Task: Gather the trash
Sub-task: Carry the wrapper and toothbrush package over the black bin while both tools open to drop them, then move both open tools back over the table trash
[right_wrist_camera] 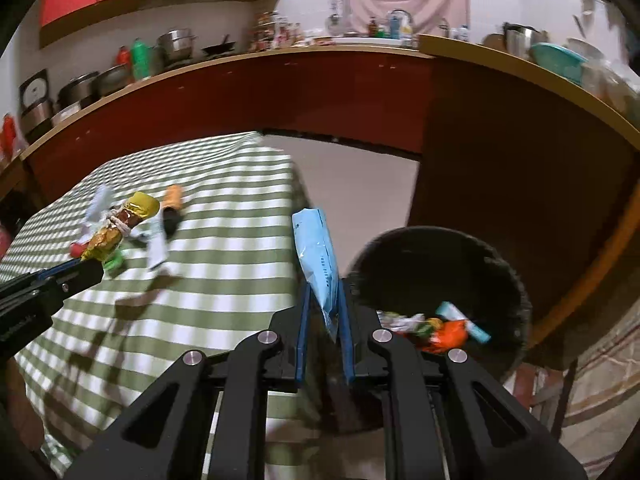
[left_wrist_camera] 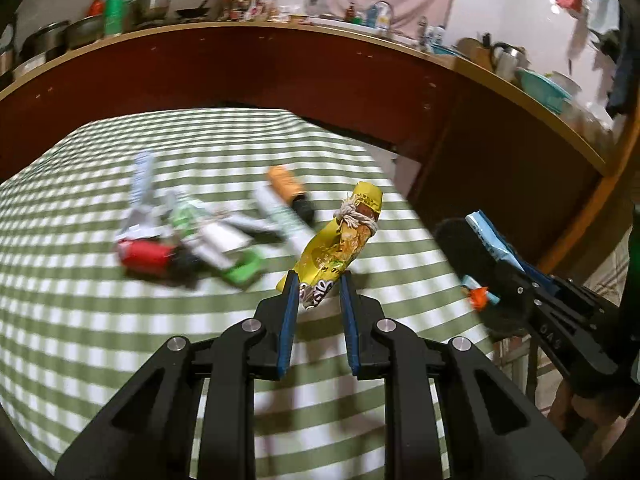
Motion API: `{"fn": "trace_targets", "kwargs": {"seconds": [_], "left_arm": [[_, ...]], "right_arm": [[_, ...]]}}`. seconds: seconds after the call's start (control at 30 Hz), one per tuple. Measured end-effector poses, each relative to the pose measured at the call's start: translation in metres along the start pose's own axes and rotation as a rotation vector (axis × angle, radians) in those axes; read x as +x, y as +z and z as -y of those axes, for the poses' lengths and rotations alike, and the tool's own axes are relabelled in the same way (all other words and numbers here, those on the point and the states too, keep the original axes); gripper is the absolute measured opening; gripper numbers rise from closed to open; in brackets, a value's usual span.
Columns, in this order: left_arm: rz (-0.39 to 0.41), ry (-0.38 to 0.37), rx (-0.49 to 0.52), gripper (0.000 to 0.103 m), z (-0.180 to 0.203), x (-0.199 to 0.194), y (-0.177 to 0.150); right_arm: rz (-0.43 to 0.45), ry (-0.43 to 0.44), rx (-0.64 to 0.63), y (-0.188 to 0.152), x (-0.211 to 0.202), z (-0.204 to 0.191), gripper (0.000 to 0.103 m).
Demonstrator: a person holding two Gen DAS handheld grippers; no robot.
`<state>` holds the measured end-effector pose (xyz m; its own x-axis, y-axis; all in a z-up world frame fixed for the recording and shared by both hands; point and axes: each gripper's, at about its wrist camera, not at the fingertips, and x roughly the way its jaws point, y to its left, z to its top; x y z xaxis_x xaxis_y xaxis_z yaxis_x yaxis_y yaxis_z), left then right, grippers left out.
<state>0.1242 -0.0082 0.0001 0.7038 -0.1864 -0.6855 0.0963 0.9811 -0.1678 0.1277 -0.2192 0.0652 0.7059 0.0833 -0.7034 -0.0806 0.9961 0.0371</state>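
Observation:
My left gripper (left_wrist_camera: 319,282) is shut on a yellow snack wrapper (left_wrist_camera: 340,240) tied with string and holds it above the checked tablecloth (left_wrist_camera: 100,320); it also shows in the right wrist view (right_wrist_camera: 116,228). My right gripper (right_wrist_camera: 323,300) is shut on a light blue packet (right_wrist_camera: 316,256), held upright at the table's right edge beside the black trash bin (right_wrist_camera: 512,280). The bin holds several wrappers (right_wrist_camera: 444,328). A pile of loose trash (left_wrist_camera: 192,236) lies on the cloth beyond my left gripper.
An orange tube with a black cap (left_wrist_camera: 288,190) lies at the pile's far side. A dark red counter (left_wrist_camera: 280,68) with pots and bottles curves behind the table. Bare floor (right_wrist_camera: 360,184) lies between table and counter.

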Motion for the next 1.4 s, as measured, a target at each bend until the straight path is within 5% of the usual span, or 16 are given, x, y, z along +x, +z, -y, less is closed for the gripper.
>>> {"fn": "trace_targets", "kwargs": {"seconds": [0.43, 0.93, 1.4], "left_arm": [[-0.039, -0.064, 0.119, 0.020, 0.105, 0.059, 0.015], [-0.078, -0.080, 0.194, 0.021, 0.176, 0.103, 0.017], [-0.112, -0.076, 0.157, 0.049, 0.177, 0.112, 0.019]], "right_arm": [[0.007, -0.097, 0.091, -0.007, 0.011, 0.074, 0.014], [0.000, -0.118, 0.147, -0.011, 0.033, 0.123, 0.014], [-0.008, -0.138, 0.195, -0.013, 0.036, 0.135, 0.040]]}}
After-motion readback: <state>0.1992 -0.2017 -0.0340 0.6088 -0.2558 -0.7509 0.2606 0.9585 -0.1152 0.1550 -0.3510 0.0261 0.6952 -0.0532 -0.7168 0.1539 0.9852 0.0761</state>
